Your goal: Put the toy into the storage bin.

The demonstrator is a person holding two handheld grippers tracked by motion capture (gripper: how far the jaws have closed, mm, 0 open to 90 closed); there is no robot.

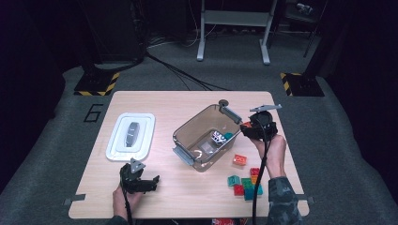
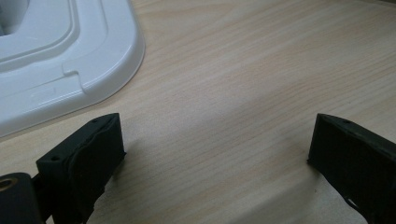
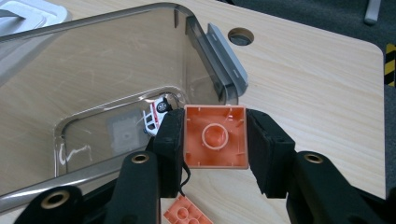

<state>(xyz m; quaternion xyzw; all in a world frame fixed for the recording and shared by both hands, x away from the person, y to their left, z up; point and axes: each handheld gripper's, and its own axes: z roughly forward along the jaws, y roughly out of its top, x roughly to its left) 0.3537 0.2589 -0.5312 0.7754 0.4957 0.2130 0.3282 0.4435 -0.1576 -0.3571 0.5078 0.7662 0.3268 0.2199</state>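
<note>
Clear bin, mid-table: toy car inside. Right gripper at its rim, jaws clamping 1 orange brick. Left gripper, beside white lid, jaws wide, empty.

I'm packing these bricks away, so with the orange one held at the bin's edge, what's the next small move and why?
Probably carry the right gripper forward over the clear bin and open it: its jaws clamp the orange brick just outside the near wall, and the bin is open-topped.
</note>
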